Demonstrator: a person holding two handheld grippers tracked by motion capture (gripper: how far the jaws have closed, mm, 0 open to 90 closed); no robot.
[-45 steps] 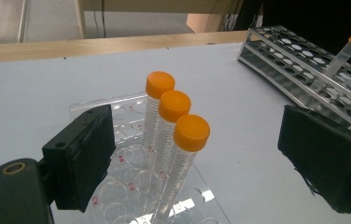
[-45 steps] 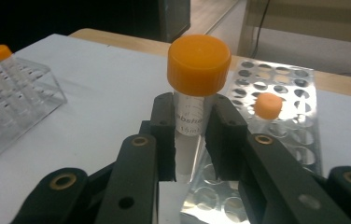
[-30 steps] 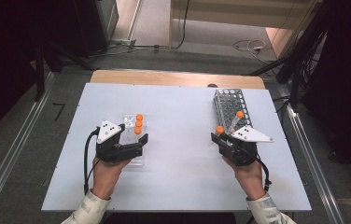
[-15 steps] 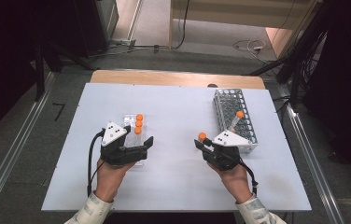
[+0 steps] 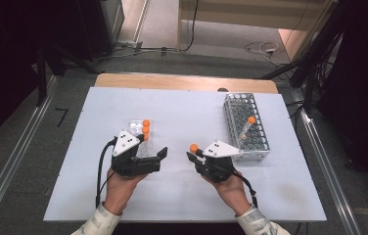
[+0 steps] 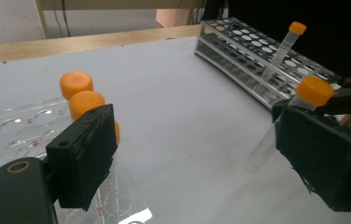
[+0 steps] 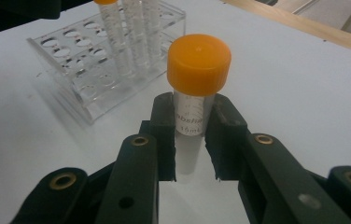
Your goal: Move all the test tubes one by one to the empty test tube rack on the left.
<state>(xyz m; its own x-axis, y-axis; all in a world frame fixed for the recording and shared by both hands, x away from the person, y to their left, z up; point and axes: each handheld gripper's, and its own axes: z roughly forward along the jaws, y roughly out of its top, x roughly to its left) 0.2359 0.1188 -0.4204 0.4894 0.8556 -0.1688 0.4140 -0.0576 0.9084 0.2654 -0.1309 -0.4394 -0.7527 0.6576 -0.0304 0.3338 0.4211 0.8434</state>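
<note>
The centrifuge tube (image 7: 191, 116) is clear, glossy plastic with printed markings; its screw cap (image 7: 199, 62) is smooth orange plastic with a satin sheen. The right tongs (image 7: 191, 140) are matt black plastic with brass-coloured rivets; their pads (image 7: 165, 135) are black, dull and slightly rough at the edges. The small rack (image 7: 78, 77) is transparent, glossy acrylic. The large rack (image 5: 245, 127) looks like grey, perforated metal. The desk (image 5: 182, 112) top is a matt, pale, smooth sheet with a wooden rear edge.
</note>
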